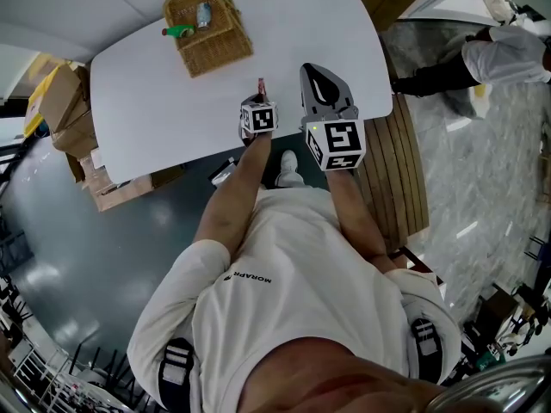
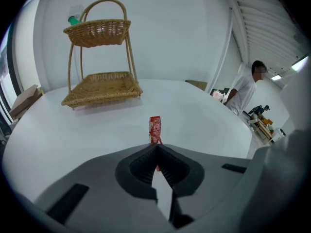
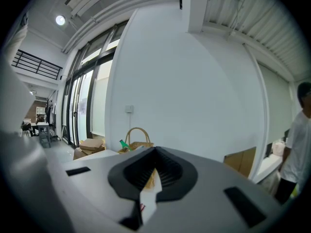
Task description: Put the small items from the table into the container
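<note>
Now the left gripper (image 2: 155, 145) is pinching the lower end of a small red packet (image 2: 154, 127), holding it upright at the white table (image 2: 73, 144), well in front of the two-tier wicker basket (image 2: 102, 89). Farther right of that basket, the right gripper (image 3: 154, 150) is hovering with its jaws pressed together, empty.

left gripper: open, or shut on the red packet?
Shut on the red packet: the left gripper has its fingers meeting at the tips, pinching the packet's near end.
</note>
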### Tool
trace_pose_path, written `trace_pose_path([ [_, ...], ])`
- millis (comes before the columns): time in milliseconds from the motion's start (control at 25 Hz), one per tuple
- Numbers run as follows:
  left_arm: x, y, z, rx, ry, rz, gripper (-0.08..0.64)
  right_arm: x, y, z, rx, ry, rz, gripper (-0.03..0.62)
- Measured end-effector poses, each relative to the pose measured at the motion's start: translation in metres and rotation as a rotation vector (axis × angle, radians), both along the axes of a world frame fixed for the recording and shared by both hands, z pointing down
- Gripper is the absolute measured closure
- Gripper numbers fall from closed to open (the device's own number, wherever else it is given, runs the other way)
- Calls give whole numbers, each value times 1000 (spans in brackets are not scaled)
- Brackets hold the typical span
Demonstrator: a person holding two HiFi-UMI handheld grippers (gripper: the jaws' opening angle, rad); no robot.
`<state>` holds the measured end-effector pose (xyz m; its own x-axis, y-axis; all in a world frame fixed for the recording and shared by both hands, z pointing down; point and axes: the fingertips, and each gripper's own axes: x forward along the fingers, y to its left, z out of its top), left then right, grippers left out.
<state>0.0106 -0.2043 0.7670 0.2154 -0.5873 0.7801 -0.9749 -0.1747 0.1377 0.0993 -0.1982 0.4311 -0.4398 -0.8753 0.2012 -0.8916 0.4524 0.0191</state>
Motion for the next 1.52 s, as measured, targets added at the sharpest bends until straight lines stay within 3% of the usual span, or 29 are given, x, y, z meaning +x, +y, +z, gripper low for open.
trace_pose_path([
  [1040,-45,-11,-133,262,132,-69,557,-40,4,-12,28,-30,-53,588],
  [1520,-71,-18,-188,389,111,-93,557,-56,7,-17,33,-53,-84,588],
])
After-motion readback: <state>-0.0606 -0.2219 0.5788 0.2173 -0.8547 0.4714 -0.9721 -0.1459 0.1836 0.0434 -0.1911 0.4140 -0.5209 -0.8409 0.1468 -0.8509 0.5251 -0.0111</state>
